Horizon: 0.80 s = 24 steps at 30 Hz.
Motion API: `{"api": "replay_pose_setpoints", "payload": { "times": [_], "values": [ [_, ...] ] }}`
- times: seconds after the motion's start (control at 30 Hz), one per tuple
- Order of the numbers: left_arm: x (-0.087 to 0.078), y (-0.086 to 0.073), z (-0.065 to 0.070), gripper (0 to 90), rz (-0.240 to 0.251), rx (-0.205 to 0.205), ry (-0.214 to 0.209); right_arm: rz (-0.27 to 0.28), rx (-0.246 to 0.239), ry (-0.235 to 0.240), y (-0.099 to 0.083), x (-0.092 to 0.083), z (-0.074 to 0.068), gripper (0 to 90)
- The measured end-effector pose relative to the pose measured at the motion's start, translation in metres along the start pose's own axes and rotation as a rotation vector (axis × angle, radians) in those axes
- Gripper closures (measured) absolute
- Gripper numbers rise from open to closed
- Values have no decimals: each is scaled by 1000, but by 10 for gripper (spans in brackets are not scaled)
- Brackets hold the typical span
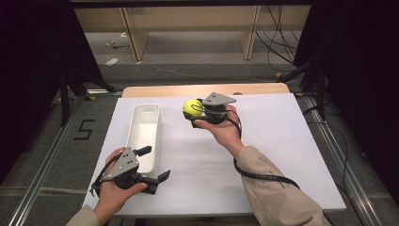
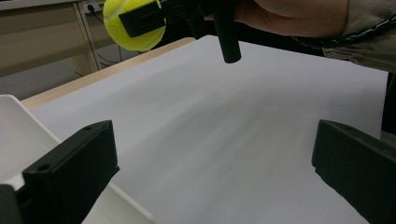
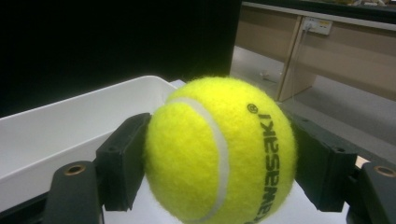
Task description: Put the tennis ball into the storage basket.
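Covering most of a wooden table [image 1: 155, 90] is a white sheet [image 1: 263, 155], with grey floor around it, metal rails at either side and pale wooden furniture legs beyond. Dark curtains close off both sides of the room. A marking like the figure 5 [image 1: 83, 129] sits on the floor left of the table. A white tray [image 1: 141, 134] lies lengthwise on the sheet's left part.

The ball [image 3: 219, 149] is yellow with a white seam and black print reading "KAWASAKI" with a registered mark.

The right hand [image 1: 226, 129], in a beige sleeve, reaches forward past the tray's far right corner; the right gripper [image 1: 197, 110] has its jaws clamped on either side of the ball, held off the sheet. The left hand [image 1: 115, 190] rests near the front edge, and the left gripper [image 1: 155, 165] has its jaws spread wide with nothing between them, one jaw over the tray's near end.
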<state>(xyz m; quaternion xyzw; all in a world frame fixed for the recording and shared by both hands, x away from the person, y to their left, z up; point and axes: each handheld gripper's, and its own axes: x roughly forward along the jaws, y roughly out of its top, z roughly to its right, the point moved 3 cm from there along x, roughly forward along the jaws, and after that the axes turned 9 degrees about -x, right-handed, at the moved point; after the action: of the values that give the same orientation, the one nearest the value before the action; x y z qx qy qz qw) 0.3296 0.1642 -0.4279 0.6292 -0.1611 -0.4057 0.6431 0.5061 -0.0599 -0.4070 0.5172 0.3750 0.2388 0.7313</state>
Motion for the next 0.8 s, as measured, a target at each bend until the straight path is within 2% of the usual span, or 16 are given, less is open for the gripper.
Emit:
{"api": "replay_pose_setpoints", "payload": {
  "times": [0.8],
  "values": [
    [0,0,0,0,-2,1,-1,8,-2,30,6,9,-11,273]
  ]
}}
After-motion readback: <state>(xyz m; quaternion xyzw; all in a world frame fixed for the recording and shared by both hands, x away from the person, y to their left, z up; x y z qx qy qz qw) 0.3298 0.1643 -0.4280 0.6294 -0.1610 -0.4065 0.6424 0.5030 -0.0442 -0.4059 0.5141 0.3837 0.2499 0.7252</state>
